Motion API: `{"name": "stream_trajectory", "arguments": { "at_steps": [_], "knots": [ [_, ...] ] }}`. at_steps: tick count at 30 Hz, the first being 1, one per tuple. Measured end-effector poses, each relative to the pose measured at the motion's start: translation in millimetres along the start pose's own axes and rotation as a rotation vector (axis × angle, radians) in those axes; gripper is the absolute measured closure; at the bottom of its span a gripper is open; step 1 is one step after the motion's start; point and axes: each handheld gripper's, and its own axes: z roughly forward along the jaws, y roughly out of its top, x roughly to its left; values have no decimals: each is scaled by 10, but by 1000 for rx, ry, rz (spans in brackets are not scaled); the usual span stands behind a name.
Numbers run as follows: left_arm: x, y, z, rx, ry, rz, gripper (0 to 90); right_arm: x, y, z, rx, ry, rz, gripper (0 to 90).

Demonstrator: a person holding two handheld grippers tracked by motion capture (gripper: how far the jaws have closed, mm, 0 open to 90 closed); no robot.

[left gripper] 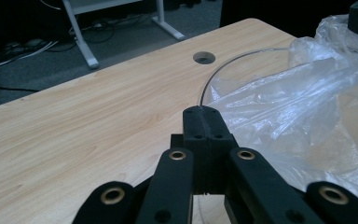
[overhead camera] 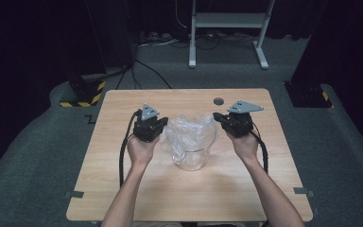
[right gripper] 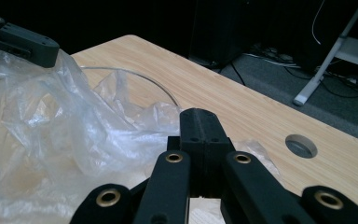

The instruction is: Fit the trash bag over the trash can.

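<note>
Clear plastic bag [overhead camera: 185, 130] in glass container [overhead camera: 192, 156] is flanked by left tool [overhead camera: 157, 124] & right tool [overhead camera: 219, 118], both closed; bag-edge pinch can't be told.

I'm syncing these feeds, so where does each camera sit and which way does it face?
High view: above the person's side, looking down at the table; forearms, both grippers show.
Left gripper view: rides the left gripper, shut jaws beside the plastic bag.
Right gripper view: rides the right gripper, shut.
Shared: bag, clear container, table hole.
</note>
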Motion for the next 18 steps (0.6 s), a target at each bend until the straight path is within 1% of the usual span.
{"name": "stream_trajectory", "arguments": {
  "at_steps": [2,3,4,5,6,7,9,11,12,13,15,18],
  "knots": [
    [10,1,8,-1,2,-6,900,2,1,32,6,6,5,899],
    [9,1,7,0,3,-7,900,2,-7,45,14,10,8,842],
    [9,1,4,0,4,-7,900,5,-15,43,10,8,6,801],
    [10,2,-1,0,6,-5,900,14,-26,23,0,11,2,750],
    [12,2,-5,0,7,-3,900,25,-29,-8,-15,24,-8,719],
    [16,3,-6,0,8,-3,900,49,-30,-52,-36,37,-19,693],
    [23,6,-2,-1,11,-6,900,107,-10,-139,-71,61,-61,661],
    [21,13,3,0,9,-4,900,180,37,-189,-82,95,-109,636],
    [18,15,5,-1,9,-3,900,203,53,-192,-80,110,-123,631],
    [17,15,6,0,10,-2,900,234,74,-184,-73,125,-142,624],
    [17,13,3,2,10,-3,900,289,106,-128,-39,151,-180,622],
    [26,13,-21,-5,11,-7,900,349,106,-1,40,181,-226,649]
  ]
}}
